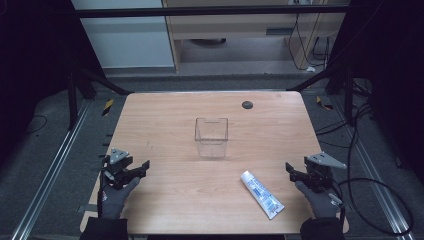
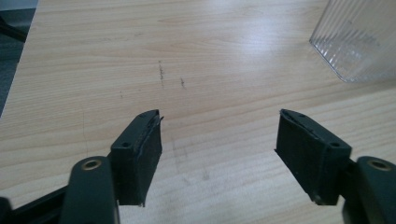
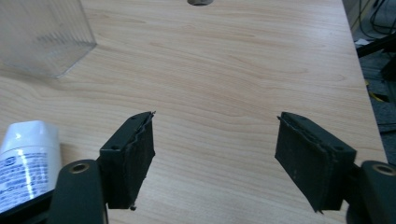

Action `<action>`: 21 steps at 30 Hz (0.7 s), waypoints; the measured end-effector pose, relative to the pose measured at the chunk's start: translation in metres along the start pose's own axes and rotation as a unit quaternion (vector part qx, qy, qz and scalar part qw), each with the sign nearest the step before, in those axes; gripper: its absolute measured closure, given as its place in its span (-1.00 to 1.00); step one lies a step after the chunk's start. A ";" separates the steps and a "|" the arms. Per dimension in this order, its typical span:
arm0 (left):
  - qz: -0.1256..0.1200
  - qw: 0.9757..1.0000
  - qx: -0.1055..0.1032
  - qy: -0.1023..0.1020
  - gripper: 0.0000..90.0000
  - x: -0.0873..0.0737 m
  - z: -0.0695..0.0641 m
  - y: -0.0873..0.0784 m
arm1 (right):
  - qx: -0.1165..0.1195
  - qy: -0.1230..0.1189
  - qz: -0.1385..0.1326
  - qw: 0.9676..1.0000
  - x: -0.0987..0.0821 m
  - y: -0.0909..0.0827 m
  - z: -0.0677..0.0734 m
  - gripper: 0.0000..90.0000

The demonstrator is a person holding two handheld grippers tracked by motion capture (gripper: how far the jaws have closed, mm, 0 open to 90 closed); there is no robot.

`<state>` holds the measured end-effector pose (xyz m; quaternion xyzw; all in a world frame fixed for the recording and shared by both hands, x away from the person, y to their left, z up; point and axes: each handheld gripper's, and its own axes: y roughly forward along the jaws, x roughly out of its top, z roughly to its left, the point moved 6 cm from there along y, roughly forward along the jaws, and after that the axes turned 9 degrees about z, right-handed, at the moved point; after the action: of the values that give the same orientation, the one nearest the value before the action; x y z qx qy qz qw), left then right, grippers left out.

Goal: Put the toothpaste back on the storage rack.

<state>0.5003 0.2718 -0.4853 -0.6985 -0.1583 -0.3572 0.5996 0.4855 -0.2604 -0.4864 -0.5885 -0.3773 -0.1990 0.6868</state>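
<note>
Tube point(image 1: 262, 194) lies flat near the desk point(image 1: 165, 115) front edge, just beside the right gripper point(image 1: 298, 172); clear box point(image 1: 211, 137) stands mid-desk. Both grippers' fingers gape, empty; left gripper point(image 1: 134, 171) well apart. Tube, probably slick, could skid off if nudged.

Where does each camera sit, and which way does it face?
High view: above the person's side, looking down at the table; gloved hands, left gripper and right gripper show.
Left gripper view: on the left gripper, open jaws toward the box.
Right gripper view: on the right gripper, open jaws; tube beside.
All share the box.
</note>
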 end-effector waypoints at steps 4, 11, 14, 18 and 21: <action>0.005 1.000 0.002 -0.002 -0.17 -0.012 0.001 -0.009 | 0.026 -0.004 0.008 1.000 -0.001 -0.005 0.008 -0.28; 0.015 1.000 0.011 -0.008 -0.05 -0.017 0.004 -0.007 | 0.060 -0.034 0.029 0.997 -0.006 -0.011 0.030 -0.06; 0.020 1.000 0.013 -0.004 -0.04 -0.018 0.002 -0.004 | 0.079 -0.049 0.035 0.995 -0.005 -0.013 0.041 0.12; 0.026 1.000 0.013 -0.006 -0.05 -0.020 0.003 0.000 | 0.108 -0.058 0.046 0.991 -0.007 -0.016 0.056 0.33; 0.029 0.999 0.012 -0.006 -0.05 -0.021 0.003 0.001 | 0.123 -0.064 0.052 0.989 -0.008 -0.017 0.063 0.42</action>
<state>0.4873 0.2790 -0.5006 -0.6976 -0.1458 -0.3331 0.6174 0.4508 -0.2052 -0.4797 -0.5299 -0.4110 -0.0775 0.7377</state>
